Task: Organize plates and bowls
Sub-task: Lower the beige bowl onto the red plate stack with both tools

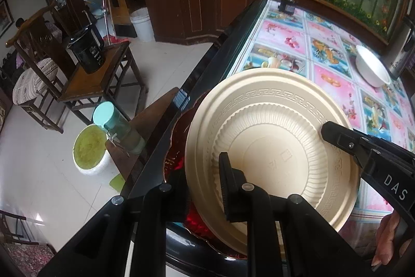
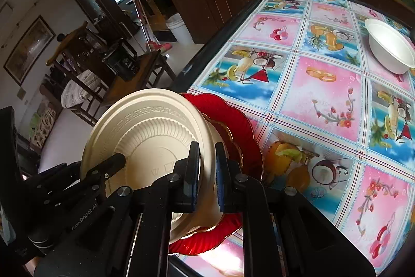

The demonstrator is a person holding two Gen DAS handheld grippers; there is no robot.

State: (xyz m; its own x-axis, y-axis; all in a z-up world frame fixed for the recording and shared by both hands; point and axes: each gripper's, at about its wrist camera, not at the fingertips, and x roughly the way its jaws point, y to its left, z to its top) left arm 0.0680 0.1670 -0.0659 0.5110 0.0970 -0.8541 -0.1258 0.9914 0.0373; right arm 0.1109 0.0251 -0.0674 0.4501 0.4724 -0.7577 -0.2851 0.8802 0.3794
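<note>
Tongs from both hands clamp one cream plate [image 1: 272, 147] at the near corner of the table [image 2: 324, 85] — the left tongs [image 1: 205, 188] pinch its rim on the side towards the table's dark edge, the right tongs [image 2: 207, 170] grip the opposite rim, their blue-lined pads pressed on either face. The plate, embossed with a key pattern and fluted ring, sits tilted over a red scalloped plate [image 2: 233, 116] that lies on the fruit-print tablecloth. A white bowl [image 2: 389, 48] stands well apart, at the far side of the table. In the left wrist view, fingers [image 1: 386, 238] of a person's hand show at the lower right edge. Beyond the table, a wooden chair [image 1: 33, 74] stands on the pale tiled floor.
</note>
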